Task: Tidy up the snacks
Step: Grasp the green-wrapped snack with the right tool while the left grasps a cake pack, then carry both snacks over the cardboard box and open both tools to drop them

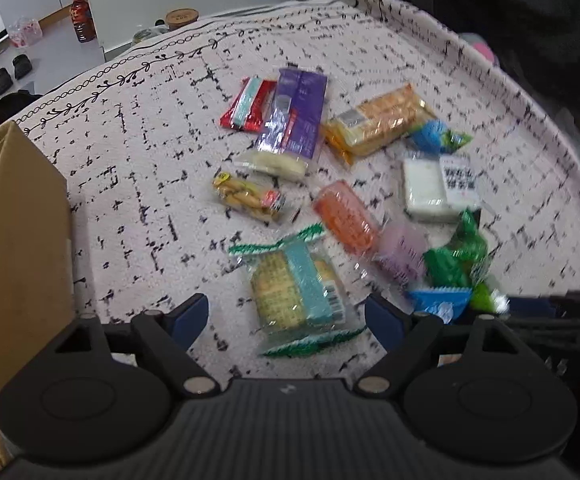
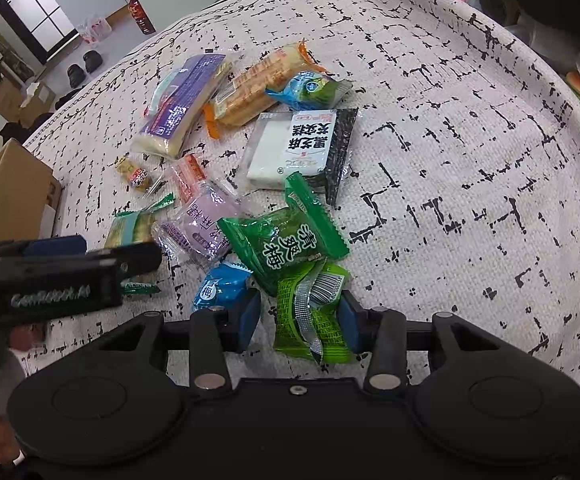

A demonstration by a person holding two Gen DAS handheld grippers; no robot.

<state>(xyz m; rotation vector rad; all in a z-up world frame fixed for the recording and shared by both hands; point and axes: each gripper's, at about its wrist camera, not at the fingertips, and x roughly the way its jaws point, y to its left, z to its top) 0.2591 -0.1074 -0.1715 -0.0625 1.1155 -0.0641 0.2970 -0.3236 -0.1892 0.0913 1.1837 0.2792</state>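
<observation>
While the snacks lie scattered on the bench under a white black-flecked cloth (image 2: 449, 160), we see the left claw (image 1: 286, 316) spread wide around a clear green-edged cracker packet (image 1: 295, 292) — pads not touching it, probably lining up a pick. The right claw (image 2: 298, 320) sits narrower, straddling a crinkly light-green foil sachet (image 2: 309, 312); the right pad looks on the wrapper, the left clear, so no grip yet. An open brown cardboard box (image 1: 14, 240) stands at the left edge — likely the drop spot.
</observation>
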